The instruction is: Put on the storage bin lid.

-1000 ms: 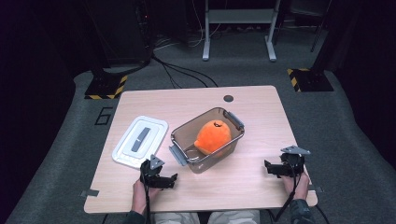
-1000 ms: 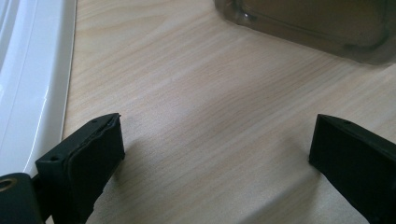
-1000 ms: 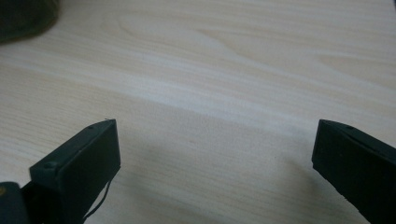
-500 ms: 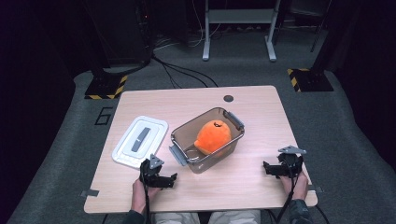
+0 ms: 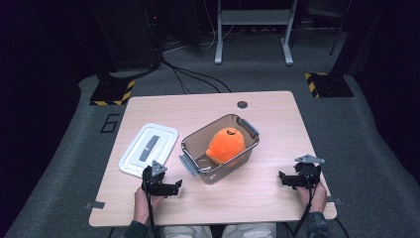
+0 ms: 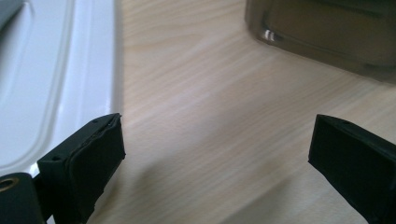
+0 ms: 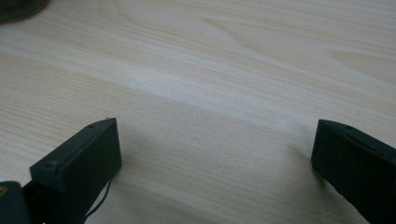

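Note:
A clear brown-tinted container (image 5: 200,148) stands in the middle of the wooden table (image 5: 277,114), with an orange plush toy (image 5: 225,145) inside it. Its white lid (image 5: 148,148) lies flat to the left. My left gripper (image 5: 174,187) rests low near the front edge, just below the lid and beside the container's near corner, open and holding nothing. In the left gripper view its jaws (image 6: 215,140) stand wide apart over bare wood, with the lid (image 6: 42,79) at the left and the container (image 6: 327,28) at the top right. My right gripper (image 5: 283,179) is open over bare wood (image 7: 215,144) at the front right.
A small dark round hole (image 5: 242,104) sits near the table's far edge. Dark floor with cables, stand legs (image 5: 252,34) and yellow-black striped bases (image 5: 324,84) lies beyond the table. Bare wood stretches between the container and the right gripper.
The right gripper has edged slightly to the left near the front edge. The left gripper, container and lid have stayed where they were.

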Tool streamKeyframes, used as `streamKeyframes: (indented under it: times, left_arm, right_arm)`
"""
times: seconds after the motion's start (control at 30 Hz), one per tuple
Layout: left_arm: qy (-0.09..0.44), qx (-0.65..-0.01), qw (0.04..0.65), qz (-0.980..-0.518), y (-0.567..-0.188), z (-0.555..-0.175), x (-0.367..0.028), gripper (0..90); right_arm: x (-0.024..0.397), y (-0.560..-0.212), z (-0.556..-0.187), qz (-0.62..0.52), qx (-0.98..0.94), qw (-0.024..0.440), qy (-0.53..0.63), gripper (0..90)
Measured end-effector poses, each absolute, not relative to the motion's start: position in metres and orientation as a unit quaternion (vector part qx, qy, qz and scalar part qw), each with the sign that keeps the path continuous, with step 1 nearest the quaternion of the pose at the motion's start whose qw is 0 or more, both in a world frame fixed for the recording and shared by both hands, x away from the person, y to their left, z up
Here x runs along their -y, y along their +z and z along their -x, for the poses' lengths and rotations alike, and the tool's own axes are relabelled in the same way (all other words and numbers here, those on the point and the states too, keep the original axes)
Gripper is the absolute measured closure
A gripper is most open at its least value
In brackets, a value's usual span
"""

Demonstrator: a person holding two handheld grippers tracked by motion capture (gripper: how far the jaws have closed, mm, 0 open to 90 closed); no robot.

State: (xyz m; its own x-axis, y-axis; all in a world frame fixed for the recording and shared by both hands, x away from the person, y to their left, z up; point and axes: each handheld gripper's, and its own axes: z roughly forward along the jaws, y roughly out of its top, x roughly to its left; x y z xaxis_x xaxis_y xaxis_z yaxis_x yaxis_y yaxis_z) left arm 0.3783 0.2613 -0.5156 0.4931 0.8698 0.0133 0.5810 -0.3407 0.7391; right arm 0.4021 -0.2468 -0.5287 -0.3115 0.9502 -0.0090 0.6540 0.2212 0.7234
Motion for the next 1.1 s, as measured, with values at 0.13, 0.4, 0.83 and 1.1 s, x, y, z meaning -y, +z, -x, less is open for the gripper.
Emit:
streamKeyframes:
  times: [0.13, 0.4, 0.83, 1.1]
  left_arm:
    - [0.22, -0.463, 0.344, -0.787, -0.509, -0.385, -0.272, 3.5]
    - [0.24, -0.475, 0.337, -0.777, -0.493, -0.402, -0.295, 3.8]
    - [0.249, -0.502, 0.332, -0.759, -0.477, -0.443, -0.326, 0.0]
    - [0.233, -0.519, 0.322, -0.757, -0.481, -0.47, -0.337, 0.1]
  right_arm:
    - [0.246, -0.529, -0.402, -0.537, -0.746, 0.236, 0.317, 1.4]
    - [0.246, -0.528, -0.401, -0.534, -0.747, 0.237, 0.317, 1.9]
    - [0.246, -0.528, -0.401, -0.528, -0.75, 0.239, 0.317, 2.4]
    - [0.246, -0.528, -0.401, -0.528, -0.751, 0.237, 0.317, 2.4]
